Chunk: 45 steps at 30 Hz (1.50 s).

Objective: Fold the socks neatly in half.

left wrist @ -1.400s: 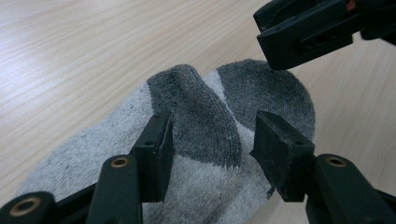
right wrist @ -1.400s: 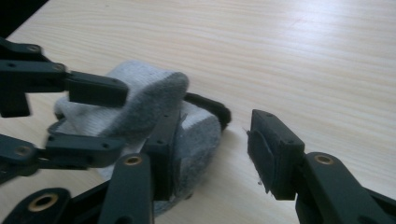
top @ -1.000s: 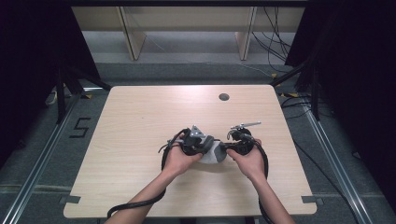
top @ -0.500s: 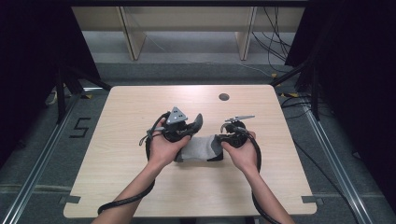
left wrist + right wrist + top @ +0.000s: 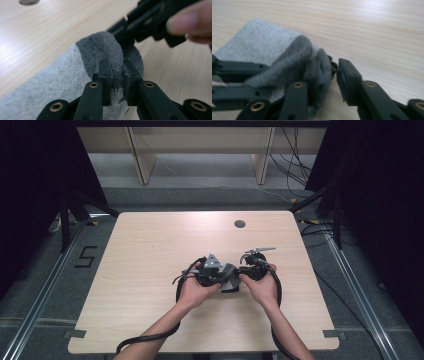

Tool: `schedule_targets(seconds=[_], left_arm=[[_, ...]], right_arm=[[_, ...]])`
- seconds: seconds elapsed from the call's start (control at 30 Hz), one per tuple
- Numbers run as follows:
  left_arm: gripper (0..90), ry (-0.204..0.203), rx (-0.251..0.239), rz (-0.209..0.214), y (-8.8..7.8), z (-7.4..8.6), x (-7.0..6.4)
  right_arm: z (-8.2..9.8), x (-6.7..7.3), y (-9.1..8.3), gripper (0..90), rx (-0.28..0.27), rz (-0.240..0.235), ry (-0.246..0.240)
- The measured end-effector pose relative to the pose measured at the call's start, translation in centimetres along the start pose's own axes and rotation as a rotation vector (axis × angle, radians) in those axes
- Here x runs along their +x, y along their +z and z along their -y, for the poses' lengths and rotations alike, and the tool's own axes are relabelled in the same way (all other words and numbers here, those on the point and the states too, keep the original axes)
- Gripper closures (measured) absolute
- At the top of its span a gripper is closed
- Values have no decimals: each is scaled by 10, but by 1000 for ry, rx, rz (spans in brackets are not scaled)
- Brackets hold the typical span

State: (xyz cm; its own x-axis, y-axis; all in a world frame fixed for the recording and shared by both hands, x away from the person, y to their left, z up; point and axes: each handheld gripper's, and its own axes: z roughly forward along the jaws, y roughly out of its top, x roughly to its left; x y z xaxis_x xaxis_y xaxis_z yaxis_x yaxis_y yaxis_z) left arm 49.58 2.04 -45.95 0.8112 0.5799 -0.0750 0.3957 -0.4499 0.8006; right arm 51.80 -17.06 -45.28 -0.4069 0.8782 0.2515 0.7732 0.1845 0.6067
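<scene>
A light grey sock [image 5: 231, 286] with a dark grey end lies bunched on the wooden table [image 5: 150, 245] between my two hands. In the left gripper view my left gripper [image 5: 117, 72] pinches a fold of the sock's [image 5: 62, 82] dark end. Its jaws have just been opening a little, with the fabric still pressed between the pads. My right gripper [image 5: 327, 70] has just been opening. One jaw lies against the sock [image 5: 267, 45] and the other stands clear of it. In the high view the left gripper [image 5: 226, 276] and right gripper [image 5: 242, 276] almost touch.
A round cable hole [image 5: 239, 224] sits at the table's far side. Black cables trail from both grippers toward the near edge. The other gripper's black jaws [image 5: 150, 22] and a fingertip [image 5: 190, 22] crowd the top right of the left gripper view.
Half a second ago the left hand was raised up and to the left with the sock stretched out. It has come back down beside the right hand, and the sock is bunched.
</scene>
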Motion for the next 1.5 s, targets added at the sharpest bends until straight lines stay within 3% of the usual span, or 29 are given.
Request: schedule_targets(seconds=[0.17, 0.2, 0.27, 0.3, 0.33, 0.4, 0.43, 0.47, 0.5, 0.57, 0.6, 0.63, 0.67, 0.7, 0.73, 0.8, 0.93, 1.03, 1.07, 1.1, 1.17, 1.3, 1.5], left_arm=[[753, 29, 15, -18, 7, 0, -7], [748, 38, 17, -21, 7, 0, -7], [731, 33, 7, -26, 8, 1, -9], [718, 36, 9, -28, 8, 1, -10], [699, 39, 10, -26, 6, 1, -11], [632, 31, -3, -7, 0, 1, -13], [602, 35, 0, 8, -8, 1, -12], [579, 32, -12, 10, -15, 1, -12], [574, 32, -30, 15, -25, 2, -11], [582, -27, -84, 14, -48, 3, -3], [604, -40, -92, 10, -55, 3, 1], [632, -68, -89, -23, -63, 5, 9], [673, -89, -74, -49, -66, 7, 14], [696, -97, -37, -75, -69, 10, 21], [720, -117, -5, -86, -69, 14, 27], [748, -151, 44, -72, -64, 24, 34], [769, -148, 102, -41, -50, 38, 30], [779, -124, 109, -56, -43, 40, 26], [783, -118, 109, -64, -42, 39, 26], [785, -114, 118, -72, -40, 38, 25], [789, -103, 124, -85, -40, 38, 26], [795, -121, 105, -91, -41, 42, 29], [782, -130, 80, -81, -43, 43, 30]], right_arm=[[-6, -1, -24, 677, -133, 81, -13], [-8, 3, -30, 677, -149, 57, -13], [-12, 11, -37, 668, -158, 17, -57], [-13, 16, -38, 662, -135, 0, -49], [-14, 19, -36, 656, -129, -7, -83], [-14, 23, -29, 669, -71, 24, -110], [-13, 23, -25, 683, -52, 20, -101], [-12, 19, -20, 709, -32, 25, -139], [-9, 19, -18, 730, -25, 47, -140], [-4, 15, -14, 762, -8, 39, -158], [-2, 14, -12, 774, -8, 59, -148], [-1, 14, -10, 780, -9, 57, -147], [0, 11, -8, 786, -4, 65, -176], [0, 12, -8, 788, 2, 63, -167], [1, 13, -8, 789, 15, 59, -131], [1, 12, -7, 791, 14, 62, -134], [2, 7, -3, 794, 25, 67, -133], [4, 3, 2, 801, 34, 75, -146], [6, 3, 4, 803, 32, 83, -126], [6, -1, 5, 803, 26, 88, -168], [8, 0, 4, 802, 27, 84, -146], [9, 4, 4, 803, 24, 91, -169], [7, 3, 5, 787, 24, 90, -163]])
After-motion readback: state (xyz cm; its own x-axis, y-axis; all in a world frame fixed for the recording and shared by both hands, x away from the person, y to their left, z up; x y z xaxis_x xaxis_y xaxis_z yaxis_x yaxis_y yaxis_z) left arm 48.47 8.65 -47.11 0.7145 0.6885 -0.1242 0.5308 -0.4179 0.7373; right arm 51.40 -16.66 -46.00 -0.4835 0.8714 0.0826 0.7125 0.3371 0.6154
